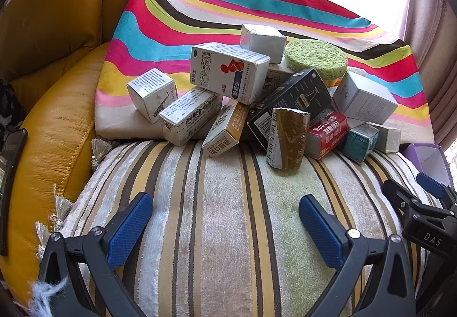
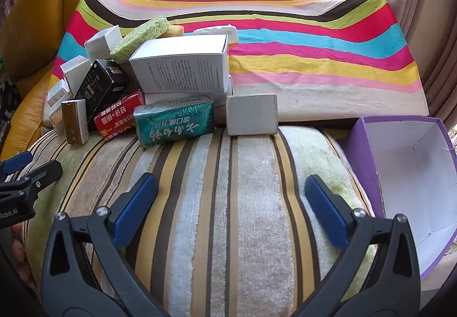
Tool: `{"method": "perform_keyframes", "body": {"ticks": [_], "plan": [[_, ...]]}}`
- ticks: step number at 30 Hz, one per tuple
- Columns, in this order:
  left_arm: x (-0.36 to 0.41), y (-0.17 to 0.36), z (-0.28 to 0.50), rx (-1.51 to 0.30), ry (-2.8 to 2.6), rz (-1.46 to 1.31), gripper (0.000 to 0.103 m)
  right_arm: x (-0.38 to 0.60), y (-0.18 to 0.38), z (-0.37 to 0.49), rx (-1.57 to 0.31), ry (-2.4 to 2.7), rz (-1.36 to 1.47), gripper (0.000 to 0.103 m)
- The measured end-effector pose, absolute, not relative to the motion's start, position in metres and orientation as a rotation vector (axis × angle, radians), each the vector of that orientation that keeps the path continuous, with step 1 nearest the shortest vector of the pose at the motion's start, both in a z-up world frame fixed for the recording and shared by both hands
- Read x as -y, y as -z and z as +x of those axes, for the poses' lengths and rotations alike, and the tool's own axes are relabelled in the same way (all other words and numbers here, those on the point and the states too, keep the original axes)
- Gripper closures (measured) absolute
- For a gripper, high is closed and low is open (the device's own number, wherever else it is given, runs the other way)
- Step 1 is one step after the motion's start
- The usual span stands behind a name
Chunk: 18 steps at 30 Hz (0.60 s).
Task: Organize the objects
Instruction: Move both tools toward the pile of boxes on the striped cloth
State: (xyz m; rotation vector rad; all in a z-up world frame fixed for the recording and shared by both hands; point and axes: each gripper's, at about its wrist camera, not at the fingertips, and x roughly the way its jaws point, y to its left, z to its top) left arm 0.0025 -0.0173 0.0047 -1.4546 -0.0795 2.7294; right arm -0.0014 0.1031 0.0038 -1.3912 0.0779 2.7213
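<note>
Two tools, left tool (image 1: 225,220) and right tool (image 2: 231,203), both spread wide, holding nothing. Heap of small boxes (image 1: 228,74) ahead of both on striped cushion (image 2: 228,188); purple bin (image 2: 414,174) right of right tool. Advice: take the loose grey box (image 2: 252,114) first, squarely.

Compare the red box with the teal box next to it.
The red box with white print is glossy cardboard, partly tucked behind neighbours at the pile's edge; the teal foil-wrapped box is crinkly, shiny and sits in front, fully exposed. The red one carries bold white lettering, the teal one pale script. Both lie on their long sides on the striped cushion, touching each other.
</note>
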Motion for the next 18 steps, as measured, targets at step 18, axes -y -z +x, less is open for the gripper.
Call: {"method": "perform_keyframes", "body": {"ticks": [18], "plan": [[0.058,-0.011,0.016,0.349,-2.661,-1.308,0.000,-0.104,-0.001,-0.011,-0.073,-2.701,-1.443,0.000]]}}
